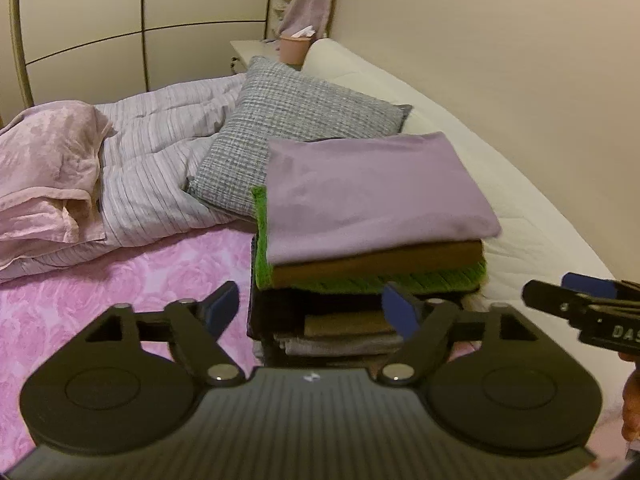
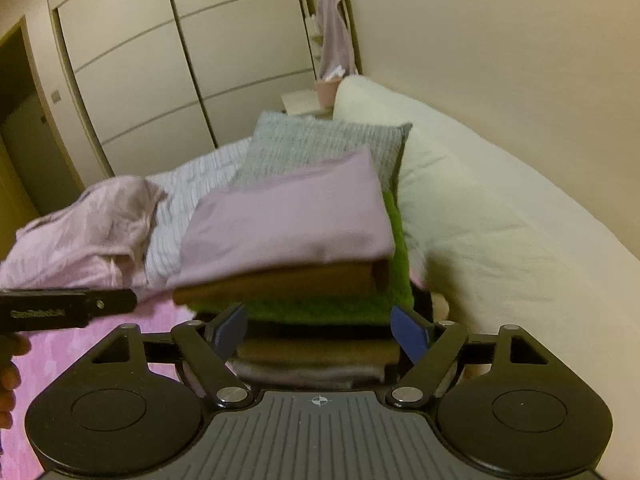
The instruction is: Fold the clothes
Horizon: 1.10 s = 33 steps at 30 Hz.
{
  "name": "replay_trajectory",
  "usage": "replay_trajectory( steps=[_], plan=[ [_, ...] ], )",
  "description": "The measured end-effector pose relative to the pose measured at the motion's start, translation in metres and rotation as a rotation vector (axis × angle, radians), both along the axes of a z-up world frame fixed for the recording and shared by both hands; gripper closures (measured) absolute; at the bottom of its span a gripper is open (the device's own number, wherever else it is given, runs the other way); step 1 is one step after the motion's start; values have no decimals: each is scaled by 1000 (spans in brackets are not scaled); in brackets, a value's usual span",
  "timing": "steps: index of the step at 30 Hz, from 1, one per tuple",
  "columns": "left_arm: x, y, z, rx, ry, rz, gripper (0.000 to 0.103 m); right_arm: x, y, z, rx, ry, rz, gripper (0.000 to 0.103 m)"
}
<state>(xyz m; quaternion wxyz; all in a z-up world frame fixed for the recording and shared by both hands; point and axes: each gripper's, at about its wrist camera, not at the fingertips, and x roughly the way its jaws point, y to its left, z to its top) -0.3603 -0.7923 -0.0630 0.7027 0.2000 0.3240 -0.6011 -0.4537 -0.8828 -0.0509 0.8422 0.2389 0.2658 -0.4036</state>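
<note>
The stack of folded clothes [image 1: 372, 240] lies at twelve o'clock from both released hand-held grippers, left [image 1: 310, 310] and right [image 2: 320, 328], its long axis crosswise.

The left gripper [image 1: 310, 310] and the right gripper [image 2: 320, 330] both point downward, jaws spread wide and gripping nothing; they sit side by side.

Dim warm light, fisheye-warped, slight blur
</note>
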Motion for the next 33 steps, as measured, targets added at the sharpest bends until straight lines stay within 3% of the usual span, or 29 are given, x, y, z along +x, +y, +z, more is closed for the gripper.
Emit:
replay_trajectory(
  steps=[5,12,16,21,25,28,33],
  plan=[
    [-8,39,8,-28,-24,-29,17,-11,42,4,-21,42,19,27],
    [-12,91,11,-39,-39,-47,12,-20,93,10,3,20,-14,27],
    [-14,125,16,-59,-59,-54,1,-27,126,17,11,-1,-60,27],
    [-17,172,24,-93,-89,-46,1,-35,169,21,5,9,-89,27],
    [-13,206,25,-84,-35,-43,2,-42,204,26,12,-15,-83,27],
    [-14,233,25,-72,-28,-52,2,-43,233,30,-2,15,-77,27],
    [-22,273,29,-52,-79,-59,2,-50,271,33,2,18,-66,27]
  ],
)
